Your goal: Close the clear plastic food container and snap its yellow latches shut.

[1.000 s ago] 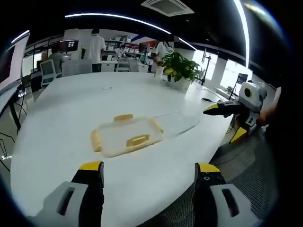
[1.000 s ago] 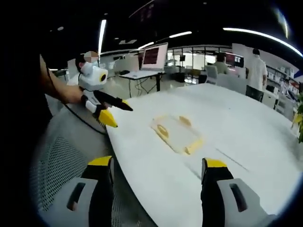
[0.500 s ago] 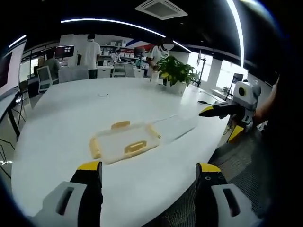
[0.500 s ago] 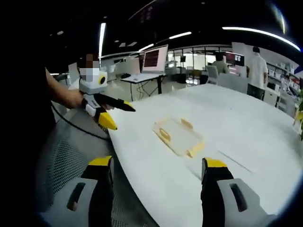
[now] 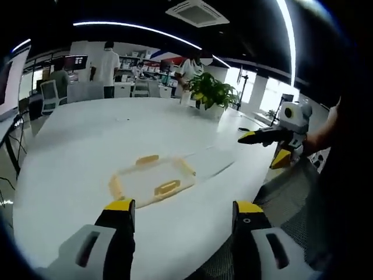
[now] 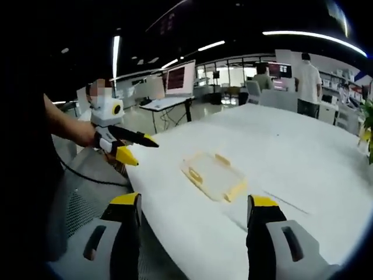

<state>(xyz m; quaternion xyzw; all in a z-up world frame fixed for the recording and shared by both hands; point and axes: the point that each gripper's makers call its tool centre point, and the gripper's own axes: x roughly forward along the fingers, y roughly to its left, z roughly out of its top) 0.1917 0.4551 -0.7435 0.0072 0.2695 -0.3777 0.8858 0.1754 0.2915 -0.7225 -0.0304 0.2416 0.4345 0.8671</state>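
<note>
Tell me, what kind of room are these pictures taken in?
Most likely an open-plan office or lab. A big white table holds the clear container, desks with a monitor stand behind, people stand in the background, and a potted plant sits on the table's far side.

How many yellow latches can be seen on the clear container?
4: in the left gripper view, the container shows one latch on its far edge, one on its near edge, one on its left end, one on its right end.
</note>
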